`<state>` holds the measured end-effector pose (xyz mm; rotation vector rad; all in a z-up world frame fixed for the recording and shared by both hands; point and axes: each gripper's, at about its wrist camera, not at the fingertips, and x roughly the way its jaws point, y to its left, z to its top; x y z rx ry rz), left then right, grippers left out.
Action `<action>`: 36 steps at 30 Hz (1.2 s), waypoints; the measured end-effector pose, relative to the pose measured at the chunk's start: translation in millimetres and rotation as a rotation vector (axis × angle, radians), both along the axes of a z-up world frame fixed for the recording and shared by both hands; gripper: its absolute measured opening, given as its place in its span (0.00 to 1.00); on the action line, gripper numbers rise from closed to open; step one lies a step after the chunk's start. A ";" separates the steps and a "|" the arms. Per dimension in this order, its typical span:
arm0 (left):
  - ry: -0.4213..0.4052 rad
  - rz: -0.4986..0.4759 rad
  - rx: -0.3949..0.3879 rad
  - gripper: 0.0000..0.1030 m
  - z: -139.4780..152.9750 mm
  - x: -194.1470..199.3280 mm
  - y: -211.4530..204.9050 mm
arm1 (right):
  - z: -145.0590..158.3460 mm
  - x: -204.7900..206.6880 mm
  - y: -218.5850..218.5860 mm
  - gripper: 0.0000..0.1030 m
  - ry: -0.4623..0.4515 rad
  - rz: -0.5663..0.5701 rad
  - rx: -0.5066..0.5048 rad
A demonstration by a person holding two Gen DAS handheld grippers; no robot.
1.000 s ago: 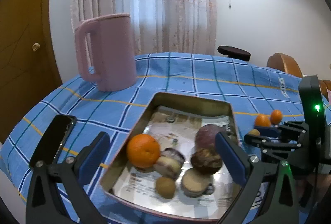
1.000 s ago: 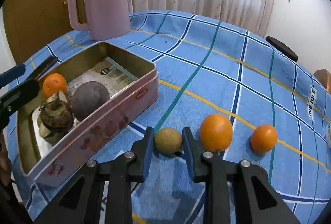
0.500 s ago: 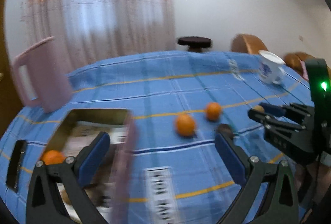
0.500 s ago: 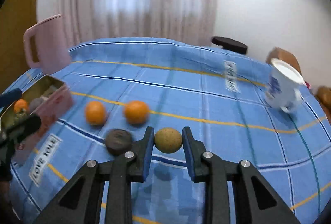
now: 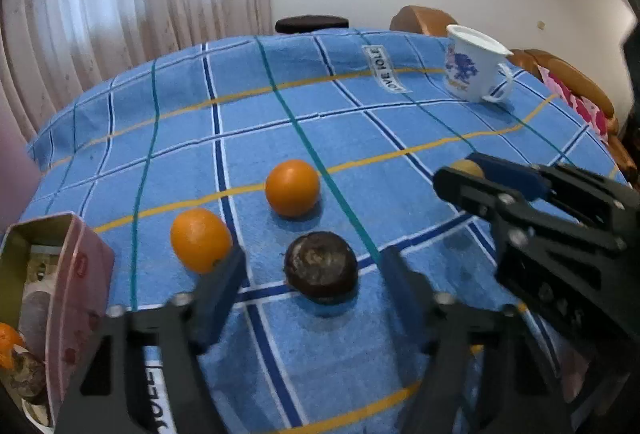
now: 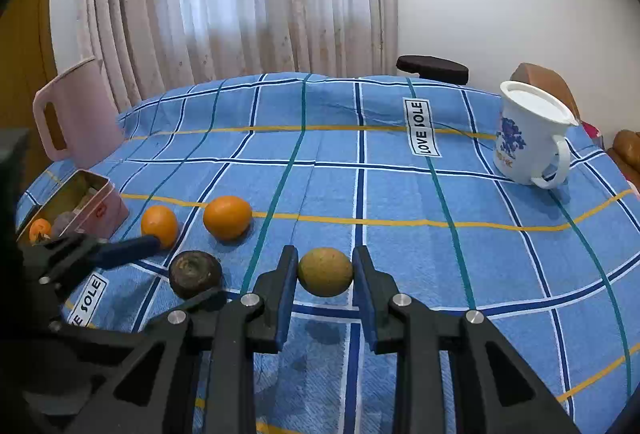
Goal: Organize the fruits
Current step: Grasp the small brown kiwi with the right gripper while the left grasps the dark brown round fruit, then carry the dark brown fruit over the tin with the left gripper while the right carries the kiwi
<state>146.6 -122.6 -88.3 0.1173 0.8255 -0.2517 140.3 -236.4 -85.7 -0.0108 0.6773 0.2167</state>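
Observation:
My right gripper [image 6: 325, 276] is shut on a brownish-yellow kiwi-like fruit [image 6: 325, 272] and holds it above the blue checked cloth; it shows at the right of the left wrist view [image 5: 466, 169]. My left gripper [image 5: 312, 274] is open, its fingers on either side of a dark brown round fruit [image 5: 320, 268] on the cloth, also in the right wrist view [image 6: 195, 274]. Two oranges [image 5: 293, 187] [image 5: 200, 240] lie just beyond it. The pink tin [image 5: 76, 274] holding several fruits is at the far left.
A white mug with a blue print [image 6: 528, 137] stands at the back right. A pink jug [image 6: 72, 117] stands at the back left. A dark stool [image 6: 432, 67] and wooden chairs stand beyond the table edge.
Both grippers swung right, away from the tin. The right gripper carried the kiwi-like fruit along. The left gripper came down around the dark brown fruit.

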 end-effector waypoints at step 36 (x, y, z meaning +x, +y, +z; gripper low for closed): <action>-0.256 0.066 -0.042 0.38 29.5 -34.7 14.7 | 20.3 -34.2 -0.7 0.29 -0.192 0.067 0.036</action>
